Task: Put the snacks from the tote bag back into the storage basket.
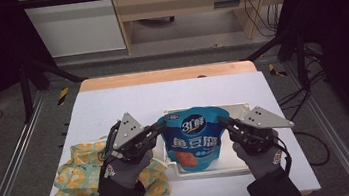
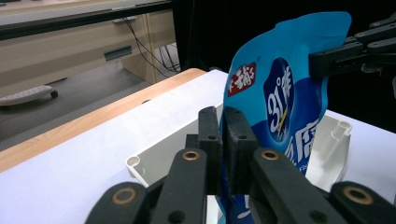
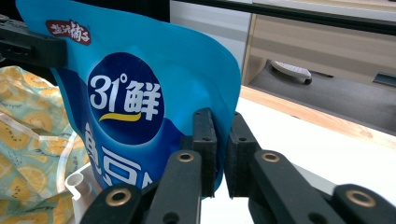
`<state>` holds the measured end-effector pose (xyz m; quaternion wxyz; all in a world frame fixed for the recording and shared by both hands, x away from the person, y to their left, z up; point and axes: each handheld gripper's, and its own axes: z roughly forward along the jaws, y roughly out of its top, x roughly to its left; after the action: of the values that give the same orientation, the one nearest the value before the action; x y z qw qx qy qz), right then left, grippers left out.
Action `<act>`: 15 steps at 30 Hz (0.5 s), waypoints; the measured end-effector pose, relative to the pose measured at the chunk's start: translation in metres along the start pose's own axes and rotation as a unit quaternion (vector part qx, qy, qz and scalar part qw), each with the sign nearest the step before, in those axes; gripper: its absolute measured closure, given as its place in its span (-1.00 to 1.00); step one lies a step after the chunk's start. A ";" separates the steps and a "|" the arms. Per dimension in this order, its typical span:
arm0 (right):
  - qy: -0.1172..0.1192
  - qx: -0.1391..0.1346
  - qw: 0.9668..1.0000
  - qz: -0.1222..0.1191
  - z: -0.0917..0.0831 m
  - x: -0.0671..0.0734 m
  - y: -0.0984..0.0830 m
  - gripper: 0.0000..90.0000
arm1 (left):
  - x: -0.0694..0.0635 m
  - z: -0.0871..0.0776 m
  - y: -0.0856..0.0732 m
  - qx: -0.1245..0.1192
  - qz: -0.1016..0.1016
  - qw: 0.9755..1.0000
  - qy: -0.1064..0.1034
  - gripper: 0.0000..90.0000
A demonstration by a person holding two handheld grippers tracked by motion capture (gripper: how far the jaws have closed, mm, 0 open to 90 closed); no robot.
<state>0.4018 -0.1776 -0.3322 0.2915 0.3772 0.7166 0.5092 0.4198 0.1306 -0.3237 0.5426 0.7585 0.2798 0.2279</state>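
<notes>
- The blue snack pouch hangs upright between the two grippers, above the white tray; its printed face is turned toward the person
- The left gripper has its jaws drawn together on the pouch's left edge, near the top; in the left gripper view the pouch edge runs down into the narrow slit between the two black jaws of the left gripper, so the film is pinched there; most of the pouch spreads to the right of and beyond those jaws
- The right gripper is clamped on the opposite edge at about the same height; in the right gripper view the pouch's sealed rim passes between the jaws of the right gripper, with the pads pressed on it; the body of the pouch lies to the left of those jaws
- Each gripper shows in the other's view, gripping the far edge of the pouch
- A yellow-patterned cloth lies on the table, beneath and behind the left gripper's hand, just beside the tray
</notes>
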 end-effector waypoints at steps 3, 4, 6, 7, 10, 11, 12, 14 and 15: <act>0.000 -0.003 1.000 0.002 -0.001 0.000 0.000 0.79 | -0.001 -0.002 0.001 -0.003 0.001 1.000 0.001 0.82; -0.002 -0.003 1.000 0.002 -0.001 0.000 0.000 0.77 | -0.001 -0.004 0.001 -0.004 0.001 1.000 0.001 0.79; -0.002 -0.007 1.000 0.004 -0.003 -0.001 0.000 0.70 | -0.002 -0.006 0.002 -0.003 0.005 1.000 0.002 0.69; -0.003 -0.010 1.000 0.004 -0.004 -0.001 0.000 0.63 | -0.002 -0.007 0.003 -0.003 0.008 1.000 0.003 0.62; -0.003 -0.018 1.000 0.005 -0.007 -0.002 -0.001 0.53 | -0.002 -0.012 0.003 0.000 0.011 1.000 0.010 0.50; -0.003 -0.020 1.000 0.006 -0.008 -0.003 -0.001 0.47 | -0.001 -0.014 0.002 -0.001 0.011 1.000 0.012 0.47; -0.005 -0.022 1.000 0.006 -0.009 -0.003 -0.002 0.42 | -0.001 -0.017 0.002 0.000 0.011 1.000 0.013 0.43; -0.009 -0.028 1.000 0.007 -0.012 -0.003 -0.003 0.32 | 0.001 -0.022 0.000 0.001 0.012 1.000 0.019 0.36; -0.011 -0.032 0.999 0.006 -0.013 -0.005 -0.003 0.28 | 0.002 -0.025 0.000 0.003 0.014 1.000 0.022 0.31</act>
<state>0.3926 -0.1890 -0.3311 0.3083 0.3780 0.6944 0.5290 0.4049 0.1490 -0.3163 0.5312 0.7585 0.2819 0.2512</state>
